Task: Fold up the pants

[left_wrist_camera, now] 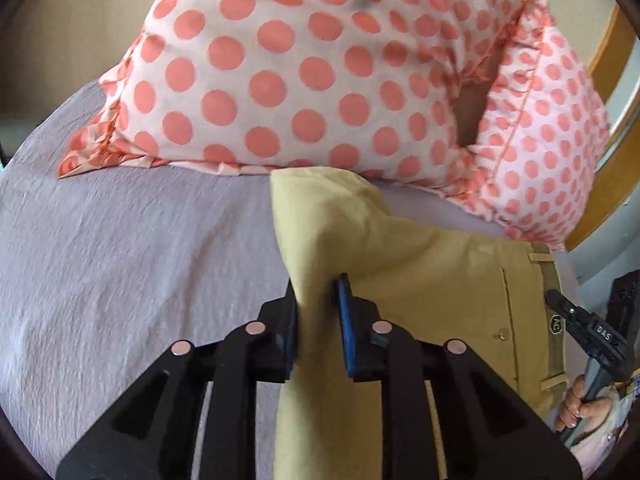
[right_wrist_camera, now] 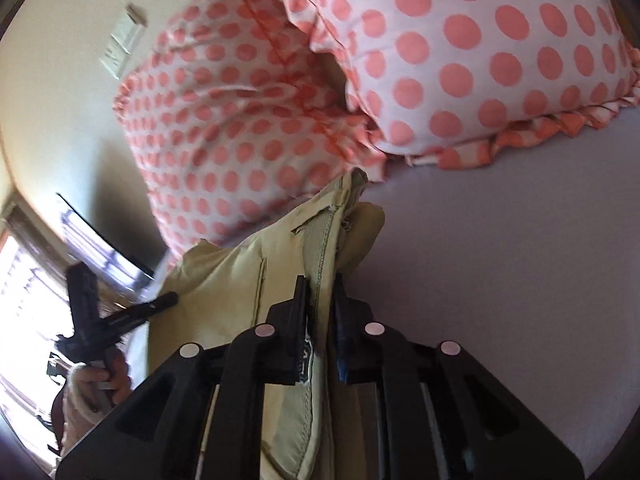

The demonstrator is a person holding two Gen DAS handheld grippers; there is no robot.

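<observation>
Khaki pants (left_wrist_camera: 420, 280) lie on a lilac bed sheet (left_wrist_camera: 120, 260), partly lifted. My left gripper (left_wrist_camera: 318, 284) is shut on a bunched fold of the pants fabric and holds it up off the bed. My right gripper (right_wrist_camera: 320, 284) is shut on the waistband edge of the pants (right_wrist_camera: 240, 280), with the seam running between its fingers. The right gripper also shows in the left wrist view (left_wrist_camera: 576, 320) at the waistband with belt loops and a button. The left gripper shows in the right wrist view (right_wrist_camera: 132, 312), held by a hand.
Two white pillows with coral polka dots (left_wrist_camera: 300, 72) (right_wrist_camera: 480, 60) lean at the head of the bed, just beyond the pants. A wooden frame (left_wrist_camera: 612, 92) stands at the right. A bright window (right_wrist_camera: 28, 280) and a wall switch plate (right_wrist_camera: 120, 44) are at the left.
</observation>
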